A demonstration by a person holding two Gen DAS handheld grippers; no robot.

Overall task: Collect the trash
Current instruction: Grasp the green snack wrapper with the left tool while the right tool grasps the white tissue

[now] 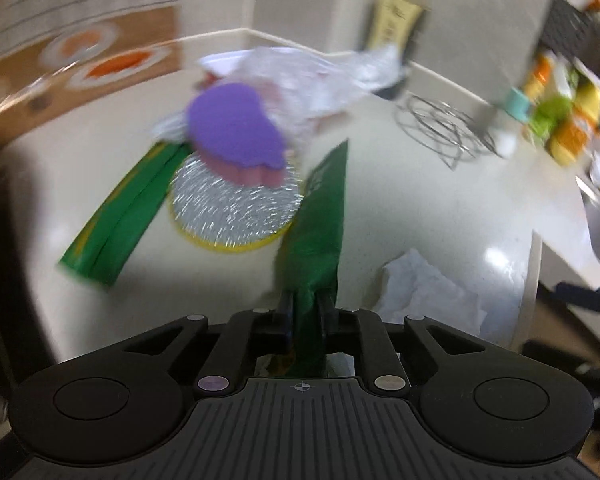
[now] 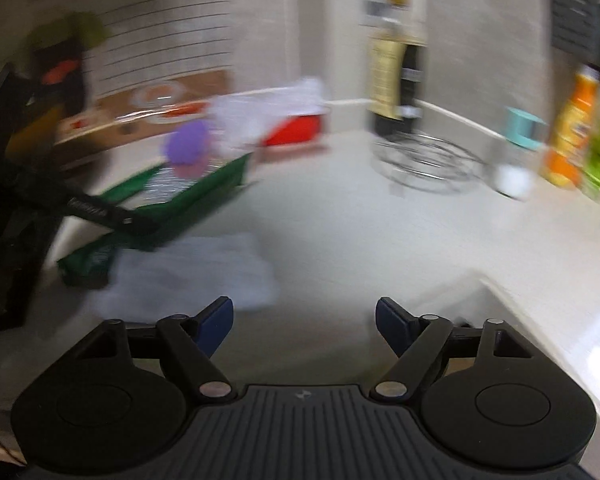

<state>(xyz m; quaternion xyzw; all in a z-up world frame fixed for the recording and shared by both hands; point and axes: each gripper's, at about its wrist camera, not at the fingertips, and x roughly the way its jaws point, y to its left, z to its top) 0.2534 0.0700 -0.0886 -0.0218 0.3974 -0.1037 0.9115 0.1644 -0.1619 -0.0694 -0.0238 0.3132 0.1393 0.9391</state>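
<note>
My left gripper (image 1: 305,312) is shut on a green plastic wrapper (image 1: 320,216) and holds it over the white counter (image 1: 440,200). A second green strip (image 1: 120,216) lies to the left. Between them sits a silver scouring pad (image 1: 236,208) with a purple sponge (image 1: 232,128) above it. A crumpled white tissue (image 1: 428,288) lies at the right. My right gripper (image 2: 304,320) is open and empty above the counter (image 2: 360,220). In the right wrist view the left gripper (image 2: 112,216) holds the green wrapper (image 2: 196,200) at the left, with the white tissue (image 2: 196,268) below it.
Crumpled clear plastic (image 1: 300,76) lies at the back. A wire rack (image 1: 440,128), a teal cup (image 1: 516,104) and bottles (image 1: 568,120) stand at the right. A red box (image 2: 292,132) and a dark bottle (image 2: 392,80) stand by the wall. Both views are blurred.
</note>
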